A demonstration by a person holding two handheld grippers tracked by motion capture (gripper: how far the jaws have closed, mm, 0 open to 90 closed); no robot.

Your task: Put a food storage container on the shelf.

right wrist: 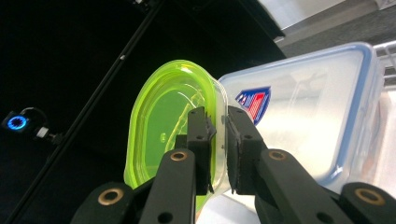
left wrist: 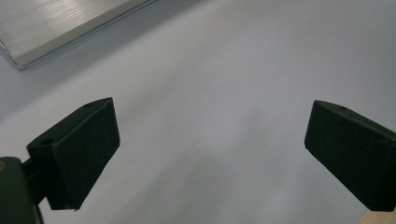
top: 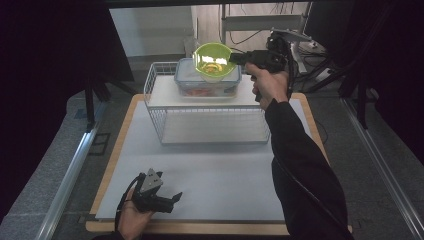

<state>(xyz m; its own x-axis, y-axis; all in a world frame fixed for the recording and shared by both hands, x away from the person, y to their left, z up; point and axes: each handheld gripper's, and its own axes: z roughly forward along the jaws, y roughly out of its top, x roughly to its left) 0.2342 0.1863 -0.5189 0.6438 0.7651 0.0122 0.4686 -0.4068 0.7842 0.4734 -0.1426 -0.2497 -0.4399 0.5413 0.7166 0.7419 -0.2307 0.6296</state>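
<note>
My right gripper (top: 234, 57) is shut on the rim of a translucent green container (top: 212, 61), lifted and tilted above a clear lidded box (top: 192, 84) with a blue rim. That box sits on top of a white wire shelf rack (top: 210, 127). In the right gripper view the jaws of my right gripper (right wrist: 220, 135) pinch the wall of the green container (right wrist: 163, 126), with the clear box (right wrist: 303, 107) right behind it. My left gripper (top: 176, 197) rests low at the table's front left, open and empty. In the left gripper view, my left gripper (left wrist: 210, 144) spans only bare white tabletop.
The wire rack stands at the back middle of the white mat (top: 210, 185) on a wooden table (top: 107, 170). A corner of the rack's metal base (left wrist: 42, 32) lies ahead of the left gripper. Dark stands and cables surround the table's far end.
</note>
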